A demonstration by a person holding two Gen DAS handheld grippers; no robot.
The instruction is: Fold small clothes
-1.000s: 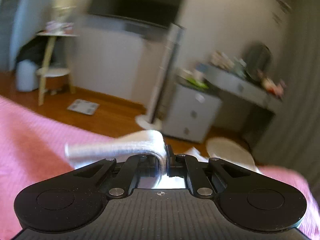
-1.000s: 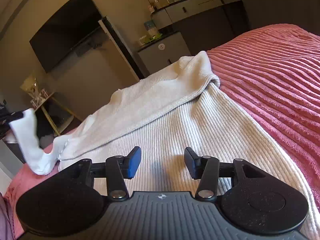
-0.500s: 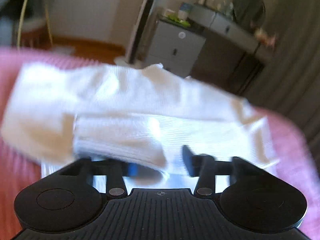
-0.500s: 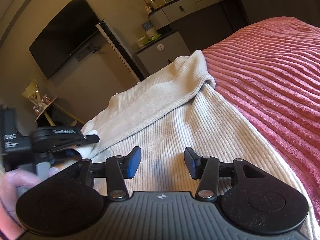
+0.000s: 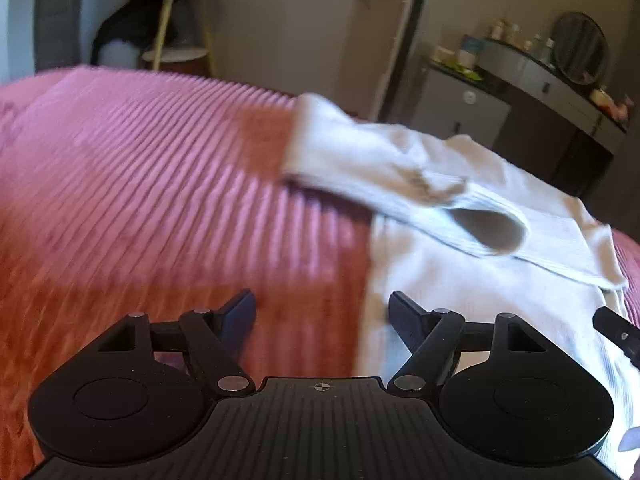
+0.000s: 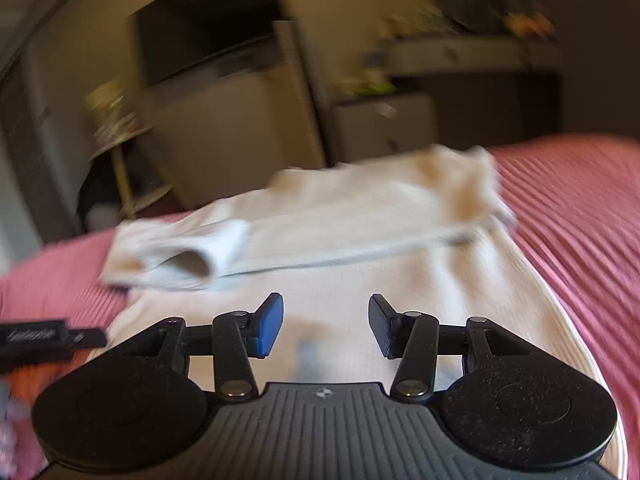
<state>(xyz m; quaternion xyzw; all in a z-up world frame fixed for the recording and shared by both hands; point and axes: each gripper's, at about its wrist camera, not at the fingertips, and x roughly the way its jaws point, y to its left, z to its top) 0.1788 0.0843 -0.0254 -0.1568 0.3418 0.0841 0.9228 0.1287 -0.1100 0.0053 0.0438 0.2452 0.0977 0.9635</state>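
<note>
A: Where do we stand with the folding?

B: Early, we judge. The white sock (image 5: pixel 384 168) lies stretched out across the far part of the ribbed white garment (image 5: pixel 472 300), its cuff gaping open toward us in the left wrist view. It looks laid out, not folded.

A: And our fingers?

B: On the left gripper (image 5: pixel 322 314) they stand spread wide with nothing between them, over the seam where the garment meets the pink bedspread (image 5: pixel 160 200). On the right gripper (image 6: pixel 326 326) they are parted too and empty, hanging over the garment's near part.

A: Where is the sock from the right side?

B: At about eleven o'clock from the right gripper, lying across the garment (image 6: pixel 400 280), with its toe end running off toward the bedspread (image 6: pixel 580 220) at nine o'clock. Both views are blurred, so we cannot tell whether a second sock lies beneath it.

A: What is left, then?

B: Nearly everything, by our reckoning: the sock needs doubling over, and the large garment beneath shows only a turned edge along its far side at twelve o'clock. We count no piece as finished.
</note>
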